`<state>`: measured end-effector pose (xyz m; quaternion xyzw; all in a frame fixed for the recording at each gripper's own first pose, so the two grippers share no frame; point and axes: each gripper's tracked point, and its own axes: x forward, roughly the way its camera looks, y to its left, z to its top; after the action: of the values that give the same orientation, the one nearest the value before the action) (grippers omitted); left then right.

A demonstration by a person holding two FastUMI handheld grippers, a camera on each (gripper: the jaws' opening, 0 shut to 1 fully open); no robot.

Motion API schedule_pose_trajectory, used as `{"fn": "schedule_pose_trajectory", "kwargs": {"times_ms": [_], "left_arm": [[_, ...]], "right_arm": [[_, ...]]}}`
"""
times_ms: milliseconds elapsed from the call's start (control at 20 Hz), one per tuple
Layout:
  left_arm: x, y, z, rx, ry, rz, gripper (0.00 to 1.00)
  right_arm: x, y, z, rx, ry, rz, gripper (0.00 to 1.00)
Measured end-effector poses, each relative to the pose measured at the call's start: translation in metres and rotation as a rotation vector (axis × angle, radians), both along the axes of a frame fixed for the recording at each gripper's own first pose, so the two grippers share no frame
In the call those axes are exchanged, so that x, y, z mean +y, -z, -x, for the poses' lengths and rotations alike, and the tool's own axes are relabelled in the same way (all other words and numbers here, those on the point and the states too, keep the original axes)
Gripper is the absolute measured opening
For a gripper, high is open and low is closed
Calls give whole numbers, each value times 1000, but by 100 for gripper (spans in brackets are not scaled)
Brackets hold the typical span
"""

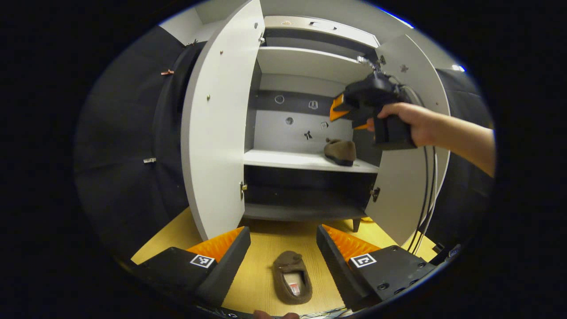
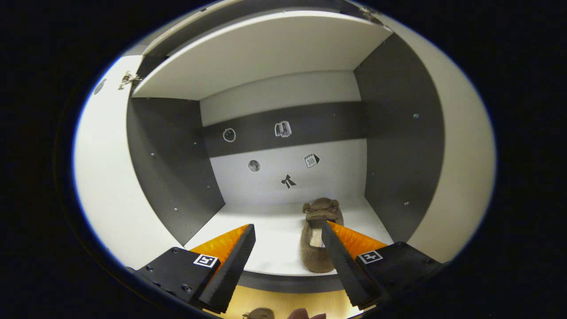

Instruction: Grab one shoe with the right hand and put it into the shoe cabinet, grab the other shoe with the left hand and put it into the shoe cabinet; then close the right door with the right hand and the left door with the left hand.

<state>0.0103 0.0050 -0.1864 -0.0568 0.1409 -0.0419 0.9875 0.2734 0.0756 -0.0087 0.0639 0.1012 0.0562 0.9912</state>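
Note:
A brown slipper (image 1: 291, 278) lies on the wooden floor, between the fingers of my left gripper (image 1: 283, 250), which is open above it. The shoe cabinet (image 1: 310, 161) stands ahead with both doors open. A second brown slipper (image 1: 340, 151) rests on its middle shelf at the right. The right gripper (image 1: 339, 108), held by a hand, hovers in front of the cabinet above that slipper. In the right gripper view the shelved slipper (image 2: 316, 237) lies toe inward on the white shelf (image 2: 266, 235), and my right gripper (image 2: 288, 248) is open just in front of it.
The left door (image 1: 217, 133) swings out wide toward me; the right door (image 1: 409, 146) stands open behind the hand and its cables (image 1: 427, 190). A lower dark compartment (image 1: 305, 195) sits under the shelf. Black booth cloth flanks the cabinet.

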Motion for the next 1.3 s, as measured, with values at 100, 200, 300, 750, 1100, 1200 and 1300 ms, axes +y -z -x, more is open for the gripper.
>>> {"fn": "schedule_pose_trajectory", "kwargs": {"times_ms": [100, 200, 300, 750, 1100, 1200, 1300], "left_arm": [[-2, 33, 1, 81, 12, 6, 96], [-5, 65, 2, 156, 26, 7, 96], [-6, 95, -4, 213, 38, -10, 96], [-19, 215, -43, 353, 123, -146, 87], [-25, 241, -87, 303, 98, -202, 51], [-23, 253, -93, 327, 79, -218, 39], [-19, 253, -98, 324, 55, -218, 27]], "right_arm": [[1, -12, 31, -45, -4, -9, 98], [2, -23, 57, -78, -16, -22, 98], [0, -35, 84, -118, -23, -22, 98], [-13, -80, 176, -192, -42, -24, 98], [-32, -69, 210, -165, -25, 30, 98], [-37, -68, 217, -160, -15, 52, 98], [-43, -67, 224, -155, -4, 47, 98]]}}
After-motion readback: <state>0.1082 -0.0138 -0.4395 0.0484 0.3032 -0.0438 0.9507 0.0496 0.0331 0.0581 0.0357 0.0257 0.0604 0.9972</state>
